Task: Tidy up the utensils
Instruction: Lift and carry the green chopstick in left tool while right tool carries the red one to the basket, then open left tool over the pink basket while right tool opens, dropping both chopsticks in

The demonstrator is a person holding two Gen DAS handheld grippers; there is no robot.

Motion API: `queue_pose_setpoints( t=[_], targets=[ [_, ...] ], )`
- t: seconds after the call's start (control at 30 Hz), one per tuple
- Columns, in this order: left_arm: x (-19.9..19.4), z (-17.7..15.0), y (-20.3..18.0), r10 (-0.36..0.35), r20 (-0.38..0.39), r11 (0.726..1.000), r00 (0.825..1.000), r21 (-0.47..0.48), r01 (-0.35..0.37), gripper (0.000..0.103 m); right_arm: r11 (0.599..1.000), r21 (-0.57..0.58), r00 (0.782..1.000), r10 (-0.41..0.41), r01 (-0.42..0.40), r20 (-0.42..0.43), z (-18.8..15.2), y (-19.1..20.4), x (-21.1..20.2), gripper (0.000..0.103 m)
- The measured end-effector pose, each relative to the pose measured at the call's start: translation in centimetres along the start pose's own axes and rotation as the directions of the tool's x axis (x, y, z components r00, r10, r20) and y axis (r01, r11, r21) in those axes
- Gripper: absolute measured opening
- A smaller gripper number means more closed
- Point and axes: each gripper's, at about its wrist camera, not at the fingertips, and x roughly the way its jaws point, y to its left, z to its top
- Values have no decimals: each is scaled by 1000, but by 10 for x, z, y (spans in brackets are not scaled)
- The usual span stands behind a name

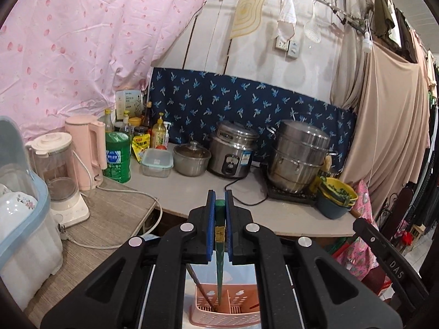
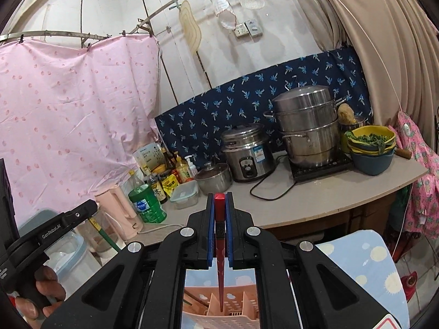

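— While the left wrist view looks far across the counter (image 1: 192, 192), what does the left gripper (image 1: 220, 200) carry?

— One green chopstick (image 1: 219, 246), pinched between its blue pads (image 1: 210, 211). Its long axis runs near to far along the fingers, square end far, thin tip pointing down into the pink utensil basket (image 1: 227, 309) at the near edge. One brown chopstick (image 1: 199, 288) already leans in a left compartment.

— And the right wrist view?

— The right gripper (image 2: 220, 205) pinches one red chopstick (image 2: 220, 246) the same way: butt far, tip down into a middle compartment of the basket (image 2: 219, 312). At the near left, the left gripper (image 2: 92, 213) shows from the side with the green stick (image 2: 105, 235).

— Counts?

— Three chopsticks, one basket, two grippers.
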Motion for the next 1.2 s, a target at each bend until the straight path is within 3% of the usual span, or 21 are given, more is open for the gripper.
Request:
queue_pose_setpoints(
  t=[0.33,0.57,0.67,0.7,0.83,1.2],
  targets=[
    [39,-45,18,24,-100,1000,995,-10,-25,7,1000,10,992,-21,22,-125,-48,-14,42,7],
    [45,-60,21,19,-137,1000,990,-13,-21,7,999,7,989,-33,35,-145,-58,-18,46,8],
    [44,-63,21,18,-145,1000,989,-10,-19,8,999,5,989,-42,43,-141,-59,-18,43,14],
    [43,-64,21,18,-149,1000,989,-9,-19,10,999,5,989,-43,44,-139,-59,-18,41,18],
    [35,-69,26,25,-151,999,988,-22,-29,39,999,3,990,-45,45,-131,-59,-19,30,20],
    [-7,-105,38,33,-201,999,979,4,-33,56,1000,3,988,4,-4,-155,-90,-9,-34,29]
  ],
)
